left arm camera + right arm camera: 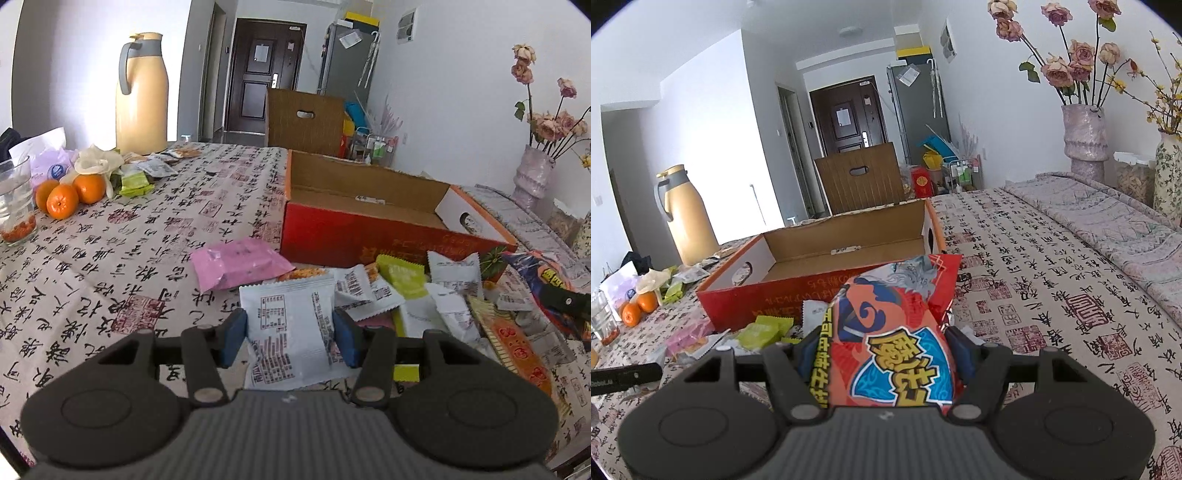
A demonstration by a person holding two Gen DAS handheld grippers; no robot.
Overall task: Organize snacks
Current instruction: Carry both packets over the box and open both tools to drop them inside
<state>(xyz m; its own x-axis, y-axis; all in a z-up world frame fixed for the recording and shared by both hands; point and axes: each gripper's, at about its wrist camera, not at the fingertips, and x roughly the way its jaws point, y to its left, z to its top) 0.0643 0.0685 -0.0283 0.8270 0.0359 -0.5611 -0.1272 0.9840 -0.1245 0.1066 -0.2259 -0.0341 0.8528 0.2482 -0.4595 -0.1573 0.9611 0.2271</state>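
Left gripper (290, 338): both blue pads press the side edges of a white snack packet (290, 332), pinching it upright above the tablecloth (129, 258). Right gripper (882, 354): jaws clamp a large red-and-blue snack bag (897, 339), which bulges between the pads and rises in front of the carton.

Clearance: in the left wrist view, bare cloth extends to the left of the left gripper; to its right lies a loose pile of snack packets (424, 291), white and lime-green, overlapping one another. A pink packet (240, 262) lies flat just beyond, near the front wall of the open red cardboard box (369, 236). The box interior appears nearly empty; its near edge is low, its far flap stands upright. In the right wrist view, open cloth runs along the right side of the box.

White packet: flat, crimped seal, printed back panel with a table and dark text, too small to read. Red bag: large yellow Chinese characters on a blue shield, a yellow strip down one edge.

Far left: three oranges (68, 194), a drinking glass (16, 203), a cream thermos jug (142, 96). The box front carries gold Chinese print, upside down and unreadable.
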